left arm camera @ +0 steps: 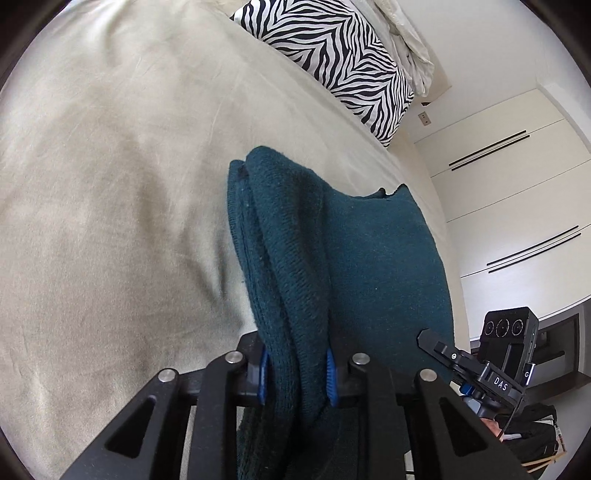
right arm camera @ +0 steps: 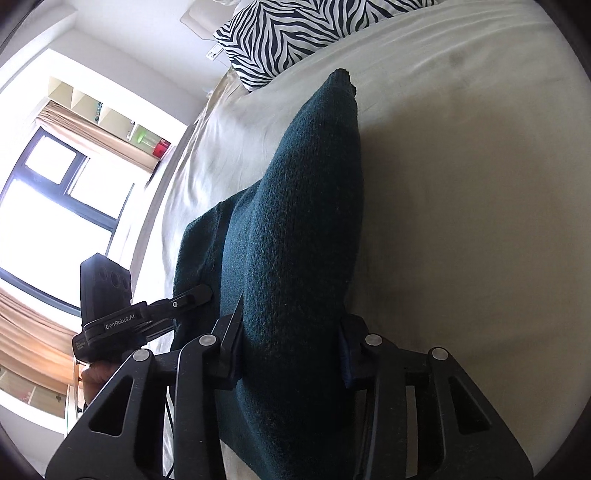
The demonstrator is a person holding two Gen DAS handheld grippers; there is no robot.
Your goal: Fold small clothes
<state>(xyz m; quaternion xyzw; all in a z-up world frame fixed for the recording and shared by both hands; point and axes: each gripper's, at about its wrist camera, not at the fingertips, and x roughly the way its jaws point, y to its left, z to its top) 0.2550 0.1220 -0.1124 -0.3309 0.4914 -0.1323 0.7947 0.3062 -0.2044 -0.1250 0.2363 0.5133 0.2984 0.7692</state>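
Note:
A dark teal knitted garment [left arm camera: 325, 258] hangs doubled over above the beige bed sheet [left arm camera: 110, 184]. My left gripper [left arm camera: 297, 376] is shut on a bunched fold of it, blue pads pressing both sides. My right gripper [right arm camera: 291, 354] is shut on another thick fold of the same garment [right arm camera: 295, 221], which stretches away from the fingers toward the pillow. The right gripper also shows in the left wrist view [left arm camera: 476, 362], beside the cloth. The left gripper shows in the right wrist view [right arm camera: 147, 314], its tip touching the garment's left edge.
A zebra-striped pillow [left arm camera: 332, 62] lies at the head of the bed, also in the right wrist view [right arm camera: 280, 33]. White wardrobe doors [left arm camera: 517, 184] stand past the bed's edge. A window with beige curtains [right arm camera: 55, 192] is on the other side.

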